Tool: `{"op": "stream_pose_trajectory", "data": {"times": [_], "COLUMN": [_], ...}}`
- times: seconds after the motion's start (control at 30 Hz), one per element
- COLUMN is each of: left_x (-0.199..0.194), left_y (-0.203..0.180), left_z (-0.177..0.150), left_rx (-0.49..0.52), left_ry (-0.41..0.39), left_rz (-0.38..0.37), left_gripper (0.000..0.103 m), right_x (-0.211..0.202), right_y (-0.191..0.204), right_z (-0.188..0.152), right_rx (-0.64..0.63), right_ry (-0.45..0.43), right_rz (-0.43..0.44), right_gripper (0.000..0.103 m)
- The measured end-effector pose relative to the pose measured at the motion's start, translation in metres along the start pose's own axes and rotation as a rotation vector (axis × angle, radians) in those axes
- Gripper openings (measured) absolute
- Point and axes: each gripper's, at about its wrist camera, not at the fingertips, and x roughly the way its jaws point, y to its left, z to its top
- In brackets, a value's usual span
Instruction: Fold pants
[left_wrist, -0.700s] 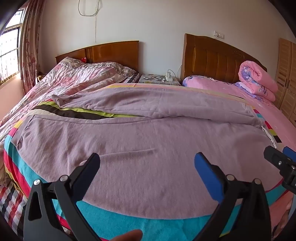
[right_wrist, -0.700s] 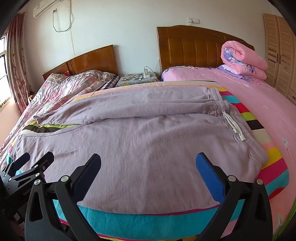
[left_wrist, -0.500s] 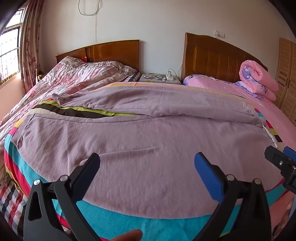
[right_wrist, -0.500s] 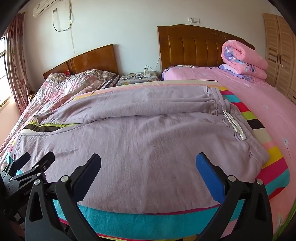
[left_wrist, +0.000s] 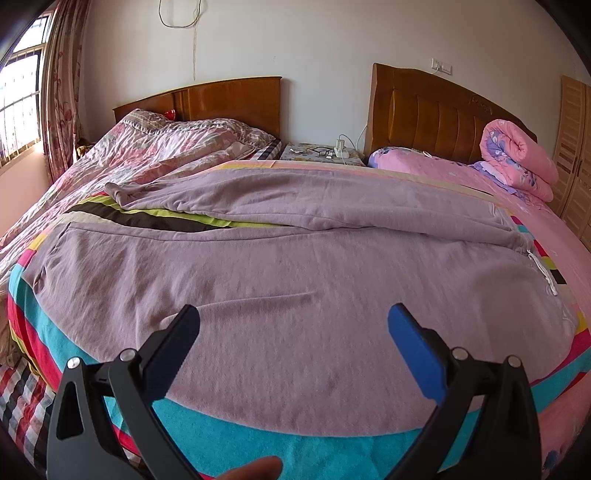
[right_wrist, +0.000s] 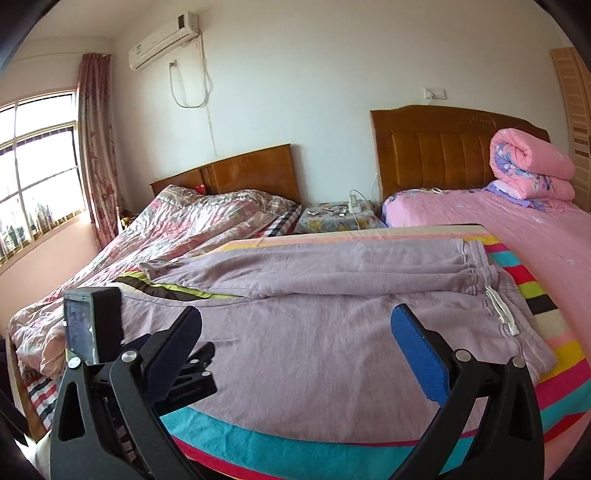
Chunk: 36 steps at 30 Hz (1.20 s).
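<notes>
Spread across the striped blanket (left_wrist: 207, 448) on the bed: lilac sweatpants (left_wrist: 295, 332), filling the centre of both views, waistband at right of frame, leg ends at left. Far leg already lying partly over the near one, a wedge of stripes showing between them at centre left. Probably an early stage, no lengthwise fold finished, cloth still full length. Next move, by the look of it: down to the near hem or the waistband, a pinch on a single edge at each end, then a lift across so the two legs stack evenly.

Left gripper (left_wrist: 293, 325) at lower centre of its view, fingers wide apart, empty, hovering above the near leg without touching. Right gripper (right_wrist: 295, 326) likewise low in its own view, fingers spread wide, holding nothing; the left tool's body visible at lower left there.

Farther off: second bed with a rumpled pink quilt (right_wrist: 192, 221) at left, rolled pink duvet (right_wrist: 532, 162) at upper right, nightstand (right_wrist: 336, 218) with chargers between the headboards, air conditioner (right_wrist: 164, 40) at upper left. None near the working area.

Smallest, and the likeliest nuisance: white drawstring (right_wrist: 500, 310) trailing off the waistband at right, apt to snag or slip out of the fold. Thumb tip (left_wrist: 255, 467) at bottom edge of the left view.
</notes>
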Motion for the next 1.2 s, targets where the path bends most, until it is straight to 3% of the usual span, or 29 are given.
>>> {"op": "stream_pose_trajectory", "data": {"times": [0.1, 0.2, 0.47, 0.7, 0.87, 1.2], "left_x": [0.001, -0.001, 0.002, 0.003, -0.001, -0.005], "left_y": [0.001, -0.003, -0.007, -0.001, -0.004, -0.011], "left_z": [0.0, -0.001, -0.004, -0.003, -0.001, -0.002], "left_rx": [-0.002, 0.011, 0.033, 0.021, 0.023, 0.045], "left_ry": [-0.001, -0.011, -0.006, -0.004, -0.009, -0.018], "left_rz": [-0.016, -0.03, -0.013, 0.007, 0.008, 0.0], "left_gripper": [0.102, 0.102, 0.102, 0.102, 0.102, 0.102], "right_x": [-0.018, -0.018, 0.009, 0.0, 0.004, 0.013], "right_y": [0.027, 0.06, 0.096, 0.033, -0.014, -0.02], "right_z": [0.009, 0.013, 0.009, 0.006, -0.012, -0.028], "right_rx": [-0.044, -0.104, -0.206, -0.082, 0.035, 0.09], "right_ry": [0.0, 0.036, 0.113, 0.111, 0.169, 0.209], "right_rz": [0.102, 0.14, 0.106, 0.043, -0.039, -0.043], "right_gripper": [0.099, 0.099, 0.099, 0.099, 0.099, 0.099]}}
